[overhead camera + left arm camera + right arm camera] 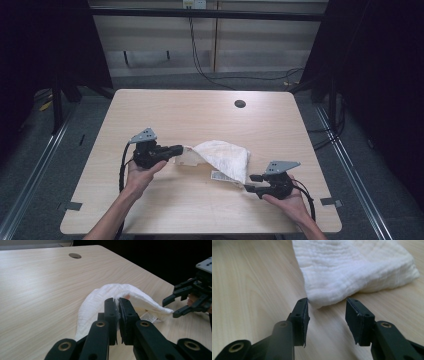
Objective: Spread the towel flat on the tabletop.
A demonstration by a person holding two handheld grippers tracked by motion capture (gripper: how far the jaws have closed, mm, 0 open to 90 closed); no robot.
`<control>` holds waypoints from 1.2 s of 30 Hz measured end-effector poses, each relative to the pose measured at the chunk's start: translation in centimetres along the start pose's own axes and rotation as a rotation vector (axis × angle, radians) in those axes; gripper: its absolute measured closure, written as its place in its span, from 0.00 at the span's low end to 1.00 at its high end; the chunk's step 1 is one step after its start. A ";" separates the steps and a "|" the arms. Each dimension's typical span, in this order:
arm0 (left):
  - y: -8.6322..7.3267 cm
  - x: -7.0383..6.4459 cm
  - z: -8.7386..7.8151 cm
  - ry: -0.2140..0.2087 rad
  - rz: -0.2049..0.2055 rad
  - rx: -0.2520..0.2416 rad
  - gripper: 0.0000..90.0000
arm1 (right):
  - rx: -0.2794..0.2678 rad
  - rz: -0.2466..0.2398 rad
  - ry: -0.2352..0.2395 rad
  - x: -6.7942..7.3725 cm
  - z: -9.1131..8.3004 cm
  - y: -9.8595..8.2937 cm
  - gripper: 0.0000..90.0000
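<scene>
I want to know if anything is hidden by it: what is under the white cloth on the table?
The white cloth lies on the wooden table. A small printed label pokes out at its near edge. The left gripper lifts one edge, but whatever lies beneath the bunched fabric is covered.

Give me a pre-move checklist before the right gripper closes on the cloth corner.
1. Left gripper shut on white cloth: ok.
2. Right gripper open: ok.
3. Cloth corner between the right jaws: not ok, it sits just ahead of the tips.
4. Care label out of the right gripper's path: cannot tell.
5. Cloth lifted by the left grip, forming a hump: ok.
6. Wooden table bare around the cloth: ok.
</scene>
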State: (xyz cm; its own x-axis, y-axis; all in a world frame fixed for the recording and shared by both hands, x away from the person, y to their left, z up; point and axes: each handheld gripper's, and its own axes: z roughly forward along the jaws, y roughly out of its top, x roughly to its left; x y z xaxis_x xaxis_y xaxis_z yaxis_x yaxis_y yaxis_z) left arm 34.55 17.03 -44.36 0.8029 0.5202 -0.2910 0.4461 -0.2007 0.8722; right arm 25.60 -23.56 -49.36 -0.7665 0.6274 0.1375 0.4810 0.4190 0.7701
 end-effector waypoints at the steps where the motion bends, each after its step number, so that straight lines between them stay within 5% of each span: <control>1: -0.1 0.2 -0.1 0.008 -0.008 -0.003 0.95 | -0.021 -0.002 0.016 0.3 0.0 0.3 0.60; 12: -0.3 1.4 -0.8 0.036 -0.037 -0.013 0.95 | -0.014 -0.071 0.069 2.4 2.5 2.3 0.58; 19: -0.3 1.4 -0.8 0.038 -0.026 -0.008 0.95 | 0.040 -0.075 -0.001 3.4 4.5 2.1 0.46; 29: -0.4 1.2 -0.6 0.045 -0.006 0.009 0.95 | 0.046 -0.025 -0.038 1.6 4.3 1.7 0.87; 36: -0.3 0.6 -1.0 0.039 0.034 0.033 0.95 | -0.024 0.008 -0.029 0.7 1.7 2.7 0.94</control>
State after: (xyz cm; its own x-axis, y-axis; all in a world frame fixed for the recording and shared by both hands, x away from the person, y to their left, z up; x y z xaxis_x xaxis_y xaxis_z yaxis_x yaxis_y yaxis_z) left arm 34.45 18.22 -44.41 0.8021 0.5442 -0.2457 0.4324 -0.2455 0.8676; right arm 27.07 -20.84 -48.22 -0.7498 0.6495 0.1262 0.4768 0.3982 0.7837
